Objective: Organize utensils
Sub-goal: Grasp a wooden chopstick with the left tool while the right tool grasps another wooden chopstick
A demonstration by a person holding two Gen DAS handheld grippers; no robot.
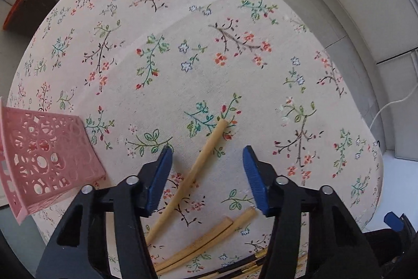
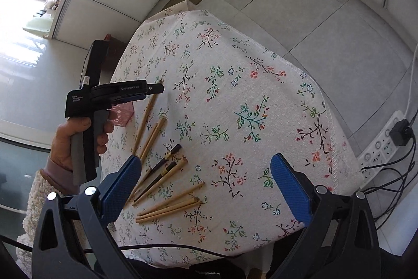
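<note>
"Data Acquisition System" on left gripper (image 2: 156,88)

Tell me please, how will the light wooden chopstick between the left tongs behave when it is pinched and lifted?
The chopstick looks thin and wooden, so probably stiff and light. Its rounded shaft may roll on the tablecloth. Pinched off-centre, it may tilt.

1. We see the far and right parts of the worktop (image 2: 261,64) bare under its floral cloth, leaving wide room to pass there.
2. Loose bamboo chopsticks (image 2: 167,208) and dark chopsticks (image 2: 162,169) lie scattered along our near left side, blocking a low sweep.
3. The pink basket (image 1: 44,161) stands at the left edge of the worktop, near the chopsticks.
4. The left gripper (image 2: 156,88) hangs over the left chopsticks, with one bamboo stick (image 1: 198,169) between its parted jaws, closing that approach.
5. A power strip (image 2: 384,145) and cables lie on the floor to the right.
</note>
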